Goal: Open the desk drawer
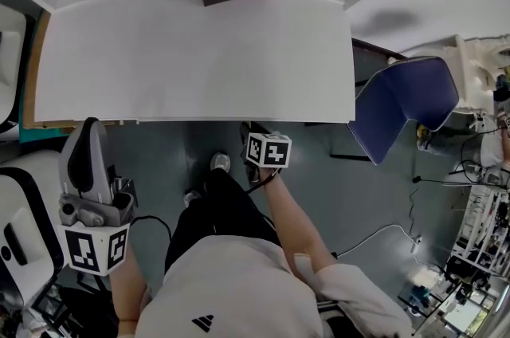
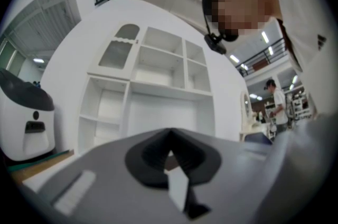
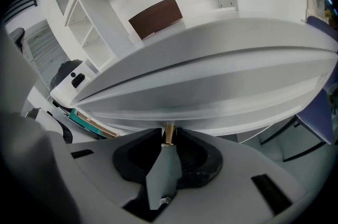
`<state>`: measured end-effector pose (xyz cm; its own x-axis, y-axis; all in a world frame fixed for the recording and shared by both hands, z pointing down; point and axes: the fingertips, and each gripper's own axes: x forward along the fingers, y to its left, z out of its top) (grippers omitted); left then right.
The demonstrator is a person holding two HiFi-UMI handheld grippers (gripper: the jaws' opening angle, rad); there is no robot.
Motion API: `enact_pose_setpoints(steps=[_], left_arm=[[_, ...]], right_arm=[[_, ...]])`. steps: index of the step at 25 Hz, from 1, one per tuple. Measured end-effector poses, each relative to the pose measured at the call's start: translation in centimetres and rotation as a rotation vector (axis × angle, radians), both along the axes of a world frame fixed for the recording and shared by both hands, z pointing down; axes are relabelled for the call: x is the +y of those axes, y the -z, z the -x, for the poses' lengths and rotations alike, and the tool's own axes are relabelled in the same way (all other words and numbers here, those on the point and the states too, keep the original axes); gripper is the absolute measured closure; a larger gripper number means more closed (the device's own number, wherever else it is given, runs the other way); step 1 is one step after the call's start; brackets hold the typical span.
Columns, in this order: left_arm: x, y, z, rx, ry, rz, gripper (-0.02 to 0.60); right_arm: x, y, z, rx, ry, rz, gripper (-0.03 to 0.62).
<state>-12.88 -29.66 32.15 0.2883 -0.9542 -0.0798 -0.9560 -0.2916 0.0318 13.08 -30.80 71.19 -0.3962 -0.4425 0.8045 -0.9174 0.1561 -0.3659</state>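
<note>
Drawer (image 3: 211,104) – under the desk's (image 1: 199,49) near edge, front running left-right | right gripper (image 3: 168,139) nearer, clamped on its brass knob (image 3: 169,132) | we judge the pull runs straight toward us | left gripper (image 2: 170,150) closed, empty, near left.

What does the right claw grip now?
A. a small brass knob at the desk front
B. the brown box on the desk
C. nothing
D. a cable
A: in the right gripper view the right claw is shut on the brass knob under the white desk edge.
</note>
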Motion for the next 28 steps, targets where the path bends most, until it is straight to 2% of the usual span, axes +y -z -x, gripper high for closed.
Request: enact_pose_setpoints(steps=[15,28], left_arm=[[2.2,0.6,2.1,0.003,-0.014,-0.015,0.577],[5.1,1.2,2.2,0.007,-0.043,-0.035,0.577]], right_arm=[[3.0,0.0,-0.3,0.032,-0.021,0.006,0.507],[7.2,0.0,-0.5,0.04,-0.039,0.007,0.507]])
